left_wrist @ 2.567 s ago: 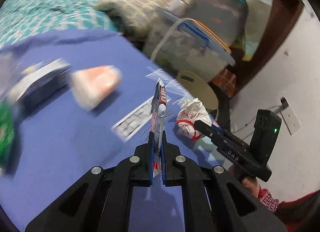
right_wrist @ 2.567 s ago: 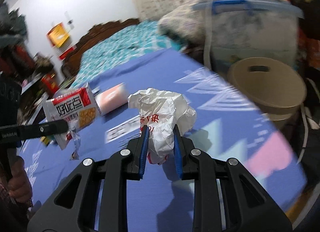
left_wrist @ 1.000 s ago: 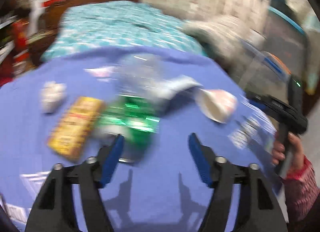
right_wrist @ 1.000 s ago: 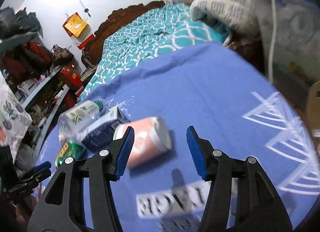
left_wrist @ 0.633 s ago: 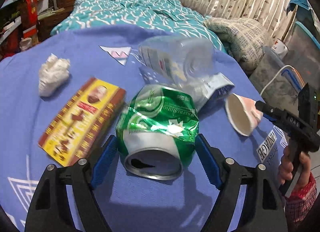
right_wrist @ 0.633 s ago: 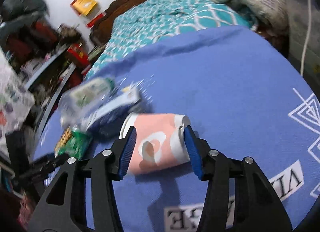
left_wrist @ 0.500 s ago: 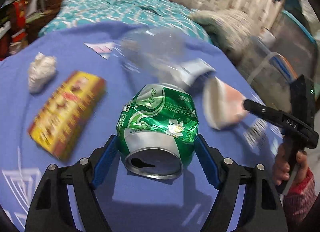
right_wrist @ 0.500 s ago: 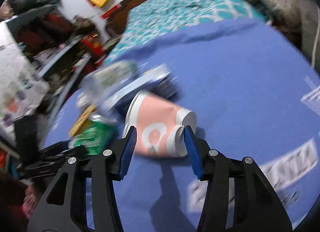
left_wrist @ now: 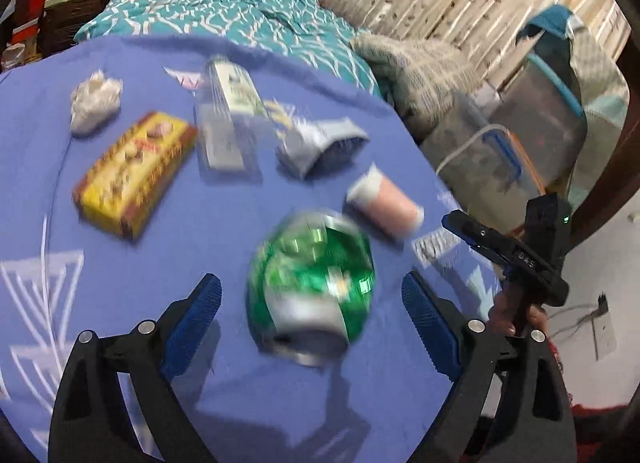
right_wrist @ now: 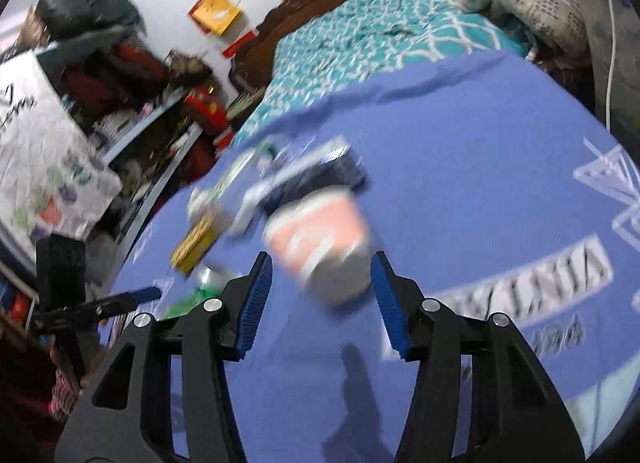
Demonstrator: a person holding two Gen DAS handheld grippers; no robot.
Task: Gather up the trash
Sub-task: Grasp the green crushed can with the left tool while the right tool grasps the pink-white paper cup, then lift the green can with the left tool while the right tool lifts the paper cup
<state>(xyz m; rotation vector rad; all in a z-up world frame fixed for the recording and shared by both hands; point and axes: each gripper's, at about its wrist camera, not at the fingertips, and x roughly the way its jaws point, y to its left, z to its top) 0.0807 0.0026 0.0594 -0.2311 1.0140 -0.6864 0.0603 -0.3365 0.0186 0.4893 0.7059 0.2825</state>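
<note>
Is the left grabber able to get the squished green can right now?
Probably yes. The green can lies between the open left gripper fingers, gaps either side, jaws just widened, nothing blocking.

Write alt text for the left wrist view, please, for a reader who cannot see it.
A crushed green metal can lies on a blue tablecloth between the open blue-padded left gripper. Behind it lie a pink paper cup and a yellow cardboard box.

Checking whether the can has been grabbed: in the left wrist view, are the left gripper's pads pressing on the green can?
No. The left gripper stands wide open, with blue cloth visible between each pad and the green can.
</note>
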